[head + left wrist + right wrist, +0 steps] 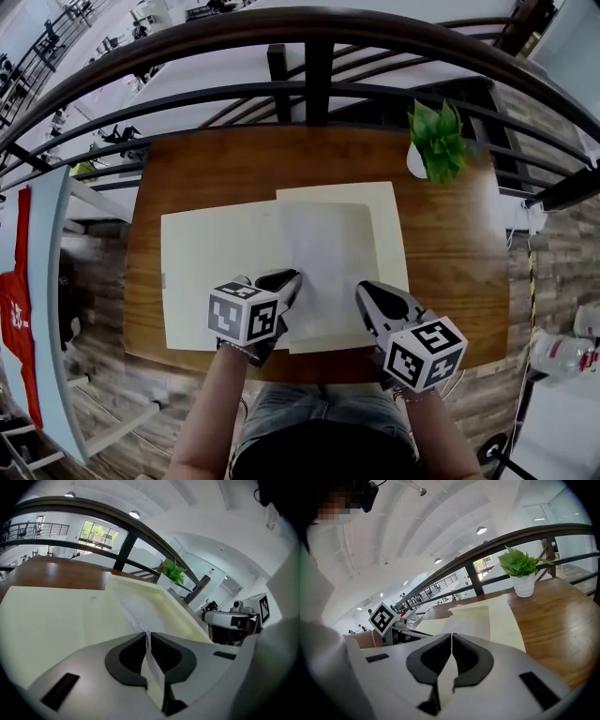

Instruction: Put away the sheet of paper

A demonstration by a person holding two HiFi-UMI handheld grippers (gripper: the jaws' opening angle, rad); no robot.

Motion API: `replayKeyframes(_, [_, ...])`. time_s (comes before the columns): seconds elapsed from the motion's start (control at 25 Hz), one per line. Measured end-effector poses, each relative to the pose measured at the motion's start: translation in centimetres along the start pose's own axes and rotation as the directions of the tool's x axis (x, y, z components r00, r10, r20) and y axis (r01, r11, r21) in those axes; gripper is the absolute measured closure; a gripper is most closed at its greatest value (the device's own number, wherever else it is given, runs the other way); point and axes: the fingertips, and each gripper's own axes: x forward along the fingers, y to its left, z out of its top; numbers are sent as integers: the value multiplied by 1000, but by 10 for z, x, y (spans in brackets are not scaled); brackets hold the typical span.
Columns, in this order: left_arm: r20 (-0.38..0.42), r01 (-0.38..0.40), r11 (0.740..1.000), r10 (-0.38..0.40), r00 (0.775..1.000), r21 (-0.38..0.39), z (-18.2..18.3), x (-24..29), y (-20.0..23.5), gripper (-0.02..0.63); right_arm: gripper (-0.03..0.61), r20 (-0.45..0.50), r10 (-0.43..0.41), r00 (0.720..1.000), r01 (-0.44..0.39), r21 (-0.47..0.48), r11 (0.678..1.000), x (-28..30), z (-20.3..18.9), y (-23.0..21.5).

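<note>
A white sheet of paper (323, 258) lies over cream folder leaves (202, 281) on the wooden table (234, 159). My left gripper (286, 279) is shut on the sheet's near left edge. In the left gripper view the jaws (146, 637) pinch the thin paper (136, 609), which rises and creases ahead of them. At the sheet's near right edge my right gripper (367, 291) is also shut on it. The right gripper view shows the white paper (445, 672) caught between the closed jaws (451, 639). Each gripper appears in the other's view: the right gripper (234, 618) and the left gripper (384, 618).
A potted green plant (436, 141) stands at the table's far right corner, and it shows as the plant (520, 569) in the right gripper view. A dark railing (309, 84) runs behind the table. The second cream leaf (380, 202) reaches toward the plant.
</note>
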Motion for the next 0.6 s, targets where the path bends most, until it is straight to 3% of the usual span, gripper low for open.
replayKeyframes(0.52, [-78,61,997,-58,995,40,-10,18,-7,586,550,14,-11,1000,11,13,1000,-1,1,-5])
replayKeyframes(0.6, [-90,78,996,-74,993,38,-12,21,-10,509,551,13,-8,1000,8,13,1000,-1,1,-4])
